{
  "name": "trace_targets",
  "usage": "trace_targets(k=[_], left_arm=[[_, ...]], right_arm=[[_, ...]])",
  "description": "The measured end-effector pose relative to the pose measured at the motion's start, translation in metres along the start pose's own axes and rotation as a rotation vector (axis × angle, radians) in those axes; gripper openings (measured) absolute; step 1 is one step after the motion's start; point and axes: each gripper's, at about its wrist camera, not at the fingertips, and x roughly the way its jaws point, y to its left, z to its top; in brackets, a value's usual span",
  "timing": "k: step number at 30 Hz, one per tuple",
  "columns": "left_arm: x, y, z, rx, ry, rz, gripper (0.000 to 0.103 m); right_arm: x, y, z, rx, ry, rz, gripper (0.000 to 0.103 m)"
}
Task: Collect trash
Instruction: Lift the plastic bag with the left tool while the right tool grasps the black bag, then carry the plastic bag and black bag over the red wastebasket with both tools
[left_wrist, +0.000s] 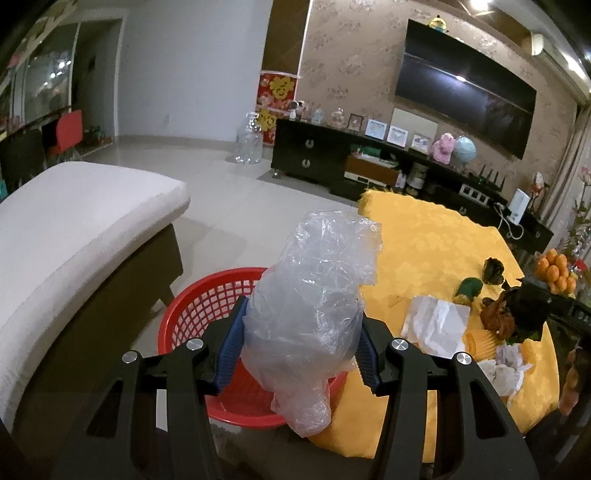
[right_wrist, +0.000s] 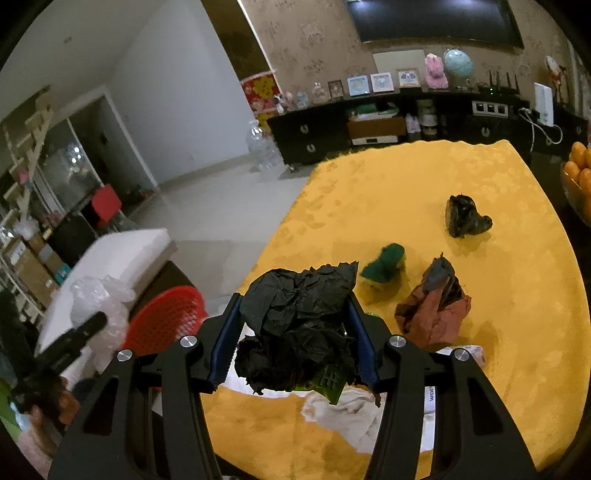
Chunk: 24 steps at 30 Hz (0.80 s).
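Observation:
My left gripper (left_wrist: 300, 332) is shut on a crumpled clear plastic bag (left_wrist: 314, 295), held above the red mesh basket (left_wrist: 207, 306) that stands on the floor beside the yellow-clothed table (left_wrist: 424, 236). My right gripper (right_wrist: 293, 325) is shut on a crumpled black paper wad (right_wrist: 299, 325) above the table's near edge. On the yellow cloth (right_wrist: 406, 192) lie a green scrap (right_wrist: 384, 264), a dark wad (right_wrist: 463, 218), a brown and grey paper wad (right_wrist: 436, 306) and white tissues (left_wrist: 436, 325). The left gripper with its bag (right_wrist: 96, 306) shows at the left of the right wrist view.
A white cushioned bench (left_wrist: 74, 229) stands left of the basket. A black TV cabinet (left_wrist: 332, 155) runs along the far wall under a wall television (left_wrist: 465, 88). A bowl of oranges (left_wrist: 554, 273) sits at the table's right. Tiled floor (left_wrist: 221, 192) lies between bench and cabinet.

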Motion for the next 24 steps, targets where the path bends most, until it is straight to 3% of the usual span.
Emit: trace_targets(k=[8,15,24], left_arm=[[0.006,0.004,-0.004,-0.001,0.023,0.005,0.05],[0.007,0.004,-0.005,-0.001,0.026,0.003,0.05],[0.009,0.001,-0.007,0.007,0.031,-0.003,0.051]], right_arm=[[0.044,-0.006,-0.027,-0.028,0.138,-0.041,0.056],[0.048,-0.002,-0.032,-0.136,0.102,-0.167,0.072],[0.045,0.011,-0.029,-0.259,0.068,-0.213,0.075]])
